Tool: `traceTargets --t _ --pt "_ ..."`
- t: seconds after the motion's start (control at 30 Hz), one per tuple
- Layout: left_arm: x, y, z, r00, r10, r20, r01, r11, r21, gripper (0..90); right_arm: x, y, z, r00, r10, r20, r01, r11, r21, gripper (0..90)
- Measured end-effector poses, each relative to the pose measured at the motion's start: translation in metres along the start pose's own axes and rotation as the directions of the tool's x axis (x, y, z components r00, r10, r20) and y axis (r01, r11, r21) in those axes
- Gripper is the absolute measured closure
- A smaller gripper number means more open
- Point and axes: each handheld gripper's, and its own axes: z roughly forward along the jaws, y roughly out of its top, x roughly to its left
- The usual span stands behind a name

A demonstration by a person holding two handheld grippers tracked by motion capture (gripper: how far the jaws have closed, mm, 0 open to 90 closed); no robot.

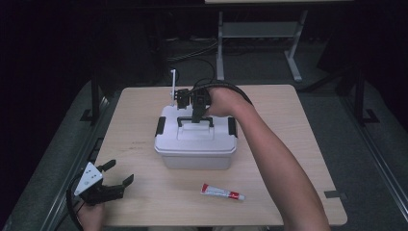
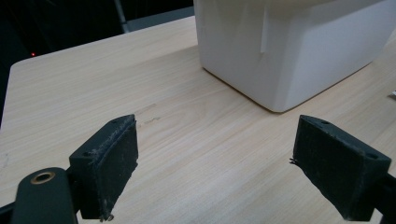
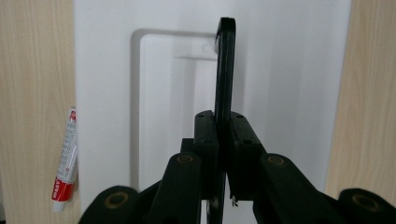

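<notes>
- White lidded plastic storage box [image 1: 196, 142] sits near the middle of the pale wood-grain table [image 1: 298, 144], with black latches at both ends of the lid.
- Black carry handle [image 1: 195, 119] on the lid stands raised out of its recess; in the right gripper view it runs edge-on up the frame [image 3: 225, 70].
- Right gripper [image 1: 197, 118] reaches over the box from the far side, pointing down at the lid. Its pads [image 3: 207, 140] are pressed flat against both sides of the handle bar, with no gap left.
- Left gripper [image 1: 118, 179] rests low at the near left corner of the table, well apart from the box. Jaws are spread wide with bare table between them; nothing is held.
- Small white-and-red tube [image 1: 222, 192] lies flat on the table just in front of the box, not touching it.
</notes>
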Motion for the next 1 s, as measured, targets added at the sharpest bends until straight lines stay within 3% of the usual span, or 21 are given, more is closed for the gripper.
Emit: traceTargets --t 0.53,1.0 --pt "0.0 0.0 0.0 1.0 -0.006 -0.001 0.006 1.0 -0.003 13.5 -0.006 0.001 -0.002 0.9994 0.004 -0.033 -0.003 1.0 0.011 84.1" --pt "0.0 0.0 0.0 1.0 -0.002 0.0 0.002 1.0 0.0 13.5 -0.005 -0.002 -0.016 0.9998 0.005 -0.018 -0.005 1.0 0.0 84.2"
